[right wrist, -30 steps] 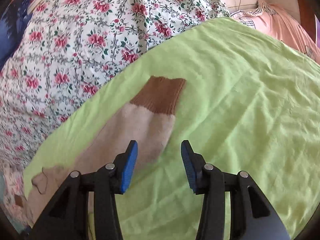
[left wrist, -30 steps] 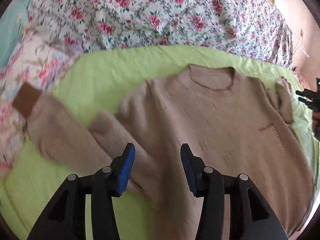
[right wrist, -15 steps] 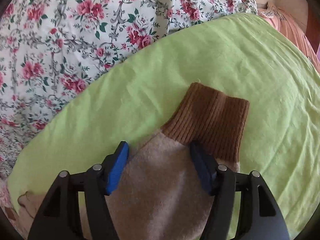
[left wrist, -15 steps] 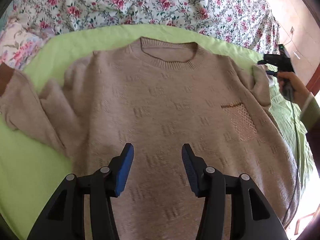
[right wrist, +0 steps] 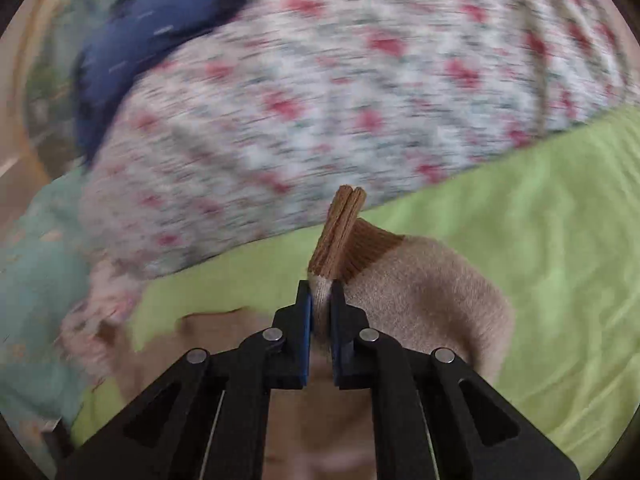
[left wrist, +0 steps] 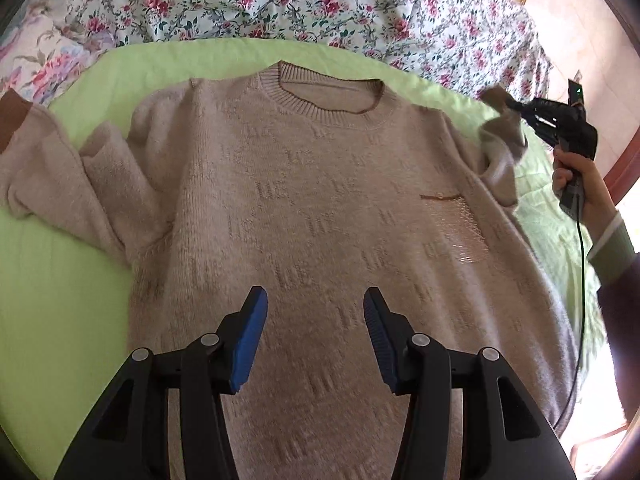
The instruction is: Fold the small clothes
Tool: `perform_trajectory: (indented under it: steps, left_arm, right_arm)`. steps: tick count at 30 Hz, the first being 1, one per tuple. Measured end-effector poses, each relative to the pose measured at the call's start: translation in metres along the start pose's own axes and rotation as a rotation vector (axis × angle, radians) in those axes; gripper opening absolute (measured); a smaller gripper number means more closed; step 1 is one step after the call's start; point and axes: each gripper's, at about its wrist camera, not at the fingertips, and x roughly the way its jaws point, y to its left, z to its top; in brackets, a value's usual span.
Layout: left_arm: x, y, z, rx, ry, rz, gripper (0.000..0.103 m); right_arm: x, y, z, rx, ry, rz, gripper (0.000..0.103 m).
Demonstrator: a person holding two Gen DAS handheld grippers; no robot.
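My left gripper (left wrist: 314, 330) hangs above the lower body of the beige sweater (left wrist: 320, 220) with its blue pads spread wide and nothing between them; the sweater lies face up across the middle of the green sheet (left wrist: 52, 300), collar toward the sheet's far edge where the floral bedspread (left wrist: 320, 4) begins; one sleeve is bunched toward the sheet's left edge, its brown cuff (left wrist: 10, 118) at the margin of my left view; the other sleeve is lifted off the sheet near the right edge; my right gripper (right wrist: 320, 306) has its pads pinched together on that sleeve (right wrist: 420, 280) just behind the brown ribbed cuff (right wrist: 344, 232), which sticks up folded between and beyond the fingertips; in the left view I see the same gripper (left wrist: 516, 108) in my right hand (left wrist: 572, 176), the sleeve end draped from it; the right view's background is motion-blurred, with floral fabric and a blue patch (right wrist: 160, 32) I cannot identify.
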Motion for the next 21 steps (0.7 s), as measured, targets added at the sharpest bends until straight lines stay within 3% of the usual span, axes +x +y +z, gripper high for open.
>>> perform_trajectory:
  steps: [4,6,10,13,16,19,21]
  left_arm:
    - [-0.01,0.008,-0.005,-0.034,-0.008,-0.026,0.051]
    - [-0.017,0.015,-0.008,-0.063,-0.014,-0.041,0.051]
    - [-0.027,0.029,-0.009,-0.105,-0.032,-0.068,0.051]
    - [-0.031,0.038,-0.008,-0.132,-0.044,-0.11,0.054]
    - [-0.028,0.043,-0.004,-0.152,-0.044,-0.148,0.054]
    - [-0.019,0.046,0.002,-0.161,-0.037,-0.179,0.056]
    - [-0.009,0.047,0.009,-0.17,-0.024,-0.203,0.062]
  right_arm:
    - [0.026,0.09,-0.03,-0.12,0.101,0.242,0.009]
    - [0.044,0.127,-0.048,-0.176,0.163,0.31,0.009]
    - [0.084,0.184,-0.096,-0.265,0.3,0.328,0.009]
    - [0.113,0.2,-0.127,-0.263,0.4,0.346,0.01]
    - [0.126,0.202,-0.154,-0.247,0.504,0.368,0.02]
    - [0.111,0.191,-0.157,-0.188,0.491,0.39,0.036]
    - [0.094,0.18,-0.148,-0.155,0.453,0.39,0.038]
